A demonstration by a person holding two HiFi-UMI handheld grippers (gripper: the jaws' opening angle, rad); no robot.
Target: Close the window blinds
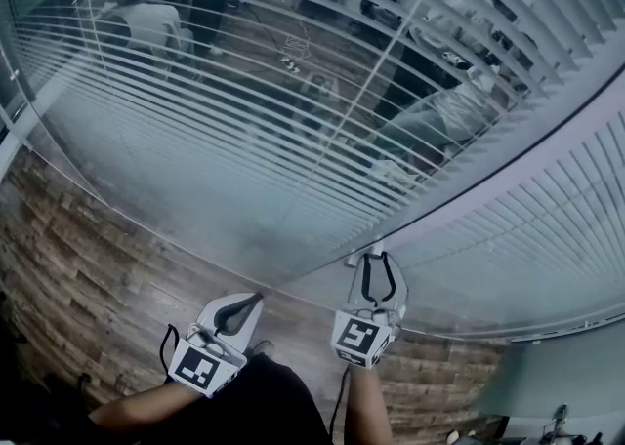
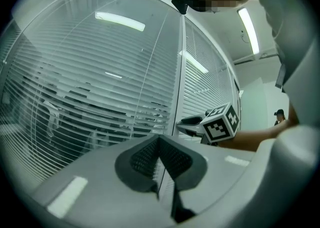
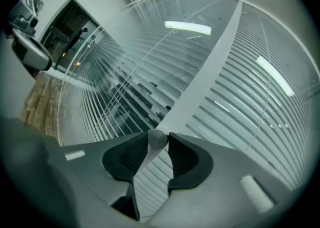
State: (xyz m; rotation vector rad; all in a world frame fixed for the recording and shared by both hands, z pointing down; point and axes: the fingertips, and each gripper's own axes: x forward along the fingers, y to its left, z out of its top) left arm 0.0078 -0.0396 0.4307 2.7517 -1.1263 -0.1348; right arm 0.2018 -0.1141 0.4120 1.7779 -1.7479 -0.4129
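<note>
White slatted blinds [image 1: 195,92] hang behind the glass of the left pane, tilted open enough that the room beyond shows through. The blinds [image 1: 547,228] in the right pane look flatter and let less through. A pale frame post [image 3: 210,72] divides the two panes. On it sits a small round grey knob [image 3: 158,139]. My right gripper [image 3: 158,141] is shut on that knob, one pad on each side, and it also appears in the head view [image 1: 379,256]. My left gripper [image 2: 159,142] hangs lower left [image 1: 256,299], shut and empty, apart from the glass.
Wood-plank floor [image 1: 78,267] runs along the foot of the glass wall. Chairs and a seated person [image 1: 454,106] show through the left pane. A dark doorway [image 3: 70,27] lies far left. Another person [image 2: 279,117] stands far off to the right.
</note>
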